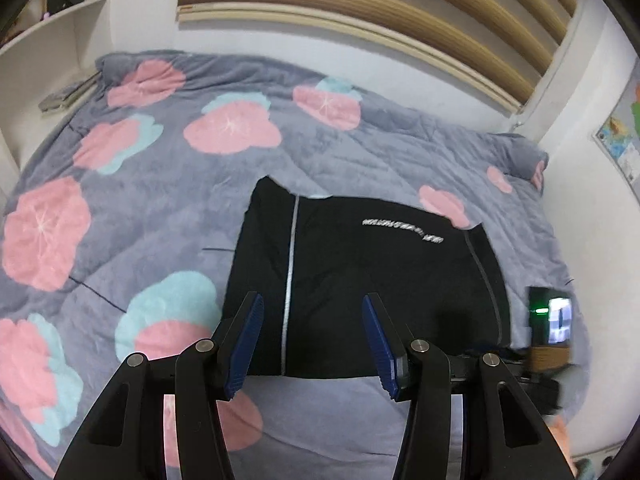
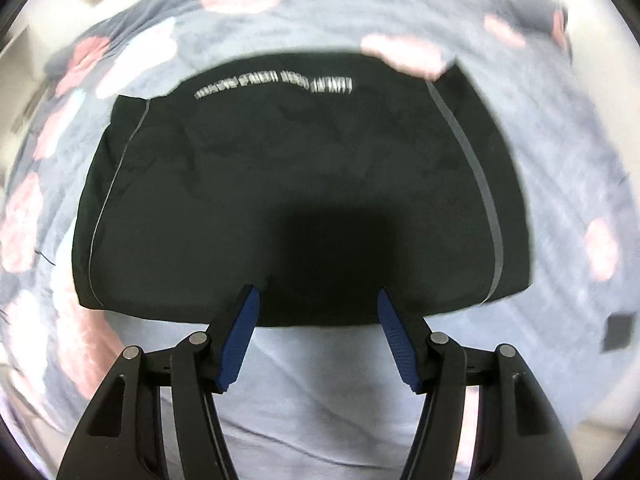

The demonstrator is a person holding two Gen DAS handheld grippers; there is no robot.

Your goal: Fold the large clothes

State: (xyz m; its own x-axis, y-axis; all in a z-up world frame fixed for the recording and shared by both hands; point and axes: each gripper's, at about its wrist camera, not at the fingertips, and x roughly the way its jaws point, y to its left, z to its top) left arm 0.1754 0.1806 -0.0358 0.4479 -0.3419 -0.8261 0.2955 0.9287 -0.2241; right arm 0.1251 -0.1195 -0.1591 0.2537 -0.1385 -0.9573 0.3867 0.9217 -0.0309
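Observation:
A black garment (image 1: 360, 280) with grey side stripes and a line of white lettering lies folded flat into a rectangle on the bed. In the right wrist view the same garment (image 2: 288, 184) fills the middle, somewhat blurred. My left gripper (image 1: 312, 300) hovers above the garment's near edge, open, with nothing between its blue pads. My right gripper (image 2: 316, 292) also stands open over the near edge, and its pads hold nothing. Neither gripper touches the cloth.
A grey quilt (image 1: 132, 184) with pink and teal flowers covers the bed. White shelves (image 1: 48, 40) stand at the far left, a slatted headboard (image 1: 360, 8) behind. A small lit device (image 1: 552, 316) sits at the right edge, near a wall poster (image 1: 620, 128).

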